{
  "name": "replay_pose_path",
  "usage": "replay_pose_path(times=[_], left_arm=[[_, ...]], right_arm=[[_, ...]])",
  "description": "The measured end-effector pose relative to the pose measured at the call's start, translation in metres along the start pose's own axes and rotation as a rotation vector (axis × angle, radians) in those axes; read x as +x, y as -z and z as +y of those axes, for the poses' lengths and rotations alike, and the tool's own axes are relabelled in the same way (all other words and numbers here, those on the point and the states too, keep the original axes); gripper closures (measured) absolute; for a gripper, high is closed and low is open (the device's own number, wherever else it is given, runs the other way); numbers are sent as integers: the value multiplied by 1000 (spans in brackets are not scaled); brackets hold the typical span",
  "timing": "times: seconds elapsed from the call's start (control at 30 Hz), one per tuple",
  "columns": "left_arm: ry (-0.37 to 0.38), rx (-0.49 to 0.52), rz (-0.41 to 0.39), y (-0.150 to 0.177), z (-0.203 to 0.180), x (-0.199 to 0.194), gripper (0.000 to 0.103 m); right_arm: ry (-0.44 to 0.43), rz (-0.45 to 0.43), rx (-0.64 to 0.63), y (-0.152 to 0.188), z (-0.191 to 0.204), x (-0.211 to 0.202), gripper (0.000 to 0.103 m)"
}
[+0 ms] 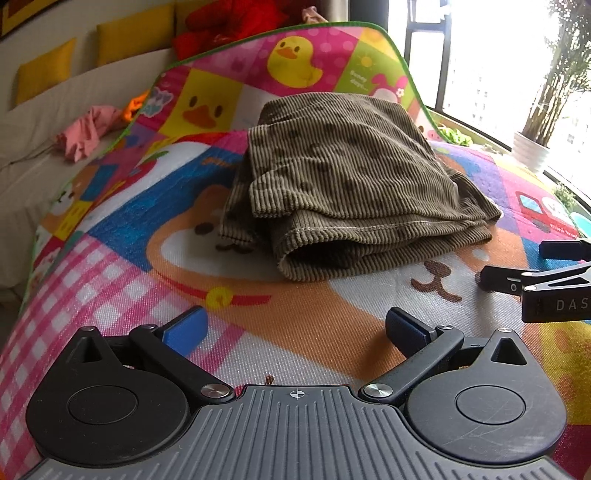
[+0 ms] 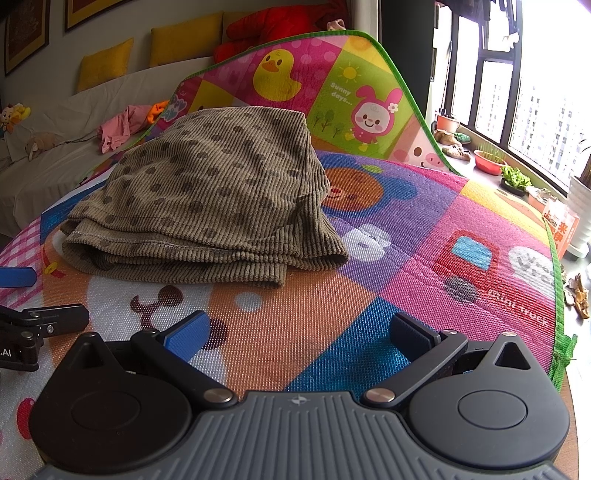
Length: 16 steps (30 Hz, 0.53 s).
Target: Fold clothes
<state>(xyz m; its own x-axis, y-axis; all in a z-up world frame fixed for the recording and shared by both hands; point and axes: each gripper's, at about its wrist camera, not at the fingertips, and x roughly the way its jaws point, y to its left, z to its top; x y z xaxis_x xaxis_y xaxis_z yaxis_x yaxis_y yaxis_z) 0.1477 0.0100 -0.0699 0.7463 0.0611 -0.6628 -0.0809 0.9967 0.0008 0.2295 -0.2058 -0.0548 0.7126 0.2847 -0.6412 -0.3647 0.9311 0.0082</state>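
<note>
A brown ribbed garment with dark spots (image 1: 343, 177) lies folded in a thick bundle on the colourful play mat (image 1: 303, 325). In the right wrist view the same garment (image 2: 214, 195) sits ahead and to the left. My left gripper (image 1: 295, 328) hovers open just short of the bundle's near hem, nothing between its blue pads. My right gripper (image 2: 299, 332) is open too, over bare mat to the right of the bundle. Each gripper shows at the edge of the other's view: the right one (image 1: 517, 266), the left one (image 2: 48, 299).
The mat (image 2: 406, 236) has a green-trimmed far edge curling upward. Behind it a cream sofa (image 1: 33, 155) holds a pink garment (image 1: 88, 129), yellow cushions and red clothing (image 1: 229, 22). Plant pots (image 2: 489, 160) and a window sill stand at the right.
</note>
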Motion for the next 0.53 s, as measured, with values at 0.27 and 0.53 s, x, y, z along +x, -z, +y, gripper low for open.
replay_pose_path(times=[0.27,0.53], left_arm=[[-13,-15,2,-2,2,1,0],[-18,-19,1,-2,1,2,0]], right_arm=[[2,1,-2,0,1,0,0],[1,2,-2,0,1,1,0]])
